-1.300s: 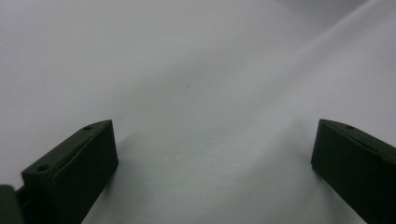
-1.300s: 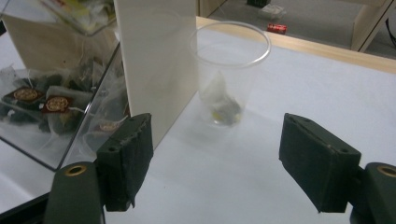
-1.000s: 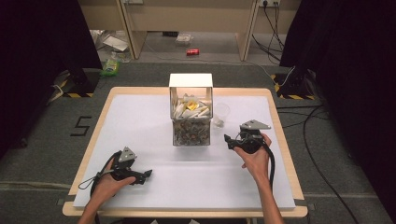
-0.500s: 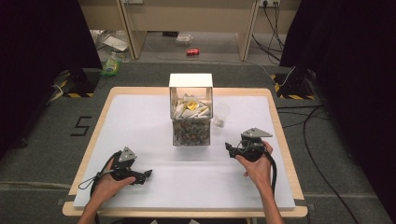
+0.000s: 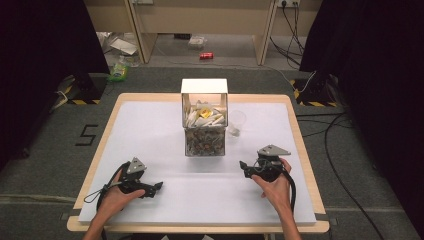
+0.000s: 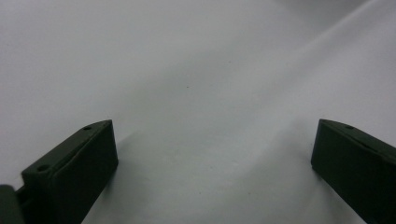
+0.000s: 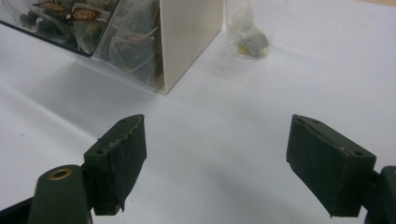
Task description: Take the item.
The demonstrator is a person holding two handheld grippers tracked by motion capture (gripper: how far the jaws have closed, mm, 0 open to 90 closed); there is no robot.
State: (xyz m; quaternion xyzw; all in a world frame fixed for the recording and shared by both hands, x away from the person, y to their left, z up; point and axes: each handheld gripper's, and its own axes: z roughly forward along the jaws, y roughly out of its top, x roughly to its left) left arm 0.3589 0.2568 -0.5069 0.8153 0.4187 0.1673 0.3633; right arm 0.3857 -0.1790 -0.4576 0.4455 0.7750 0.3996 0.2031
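We hold the left gripper [image 5: 156, 186] near the desk's [image 5: 150, 125] front-left corner and the right gripper [image 5: 243, 166] front-right of the tea-bag box [image 5: 204, 131], both with fingers spread and empty.

Before me: one wooden-edged table [image 5: 305, 165] under a white sheet [image 5: 155, 130], standing on grey carpet [image 5: 45, 165] marked with a black figure 5 [image 5: 86, 135]. Beyond it: pale wooden furniture legs [image 5: 141, 30], scattered litter [image 5: 120, 47] including a green bottle [image 5: 119, 70] and a red can [image 5: 206, 55], and yellow-and-black striped tape [image 5: 80, 101] at both sides. Flanking everything: black curtains [image 5: 40, 60], with cables [image 5: 345, 130] trailing across the floor at my right; light is even, from overhead.
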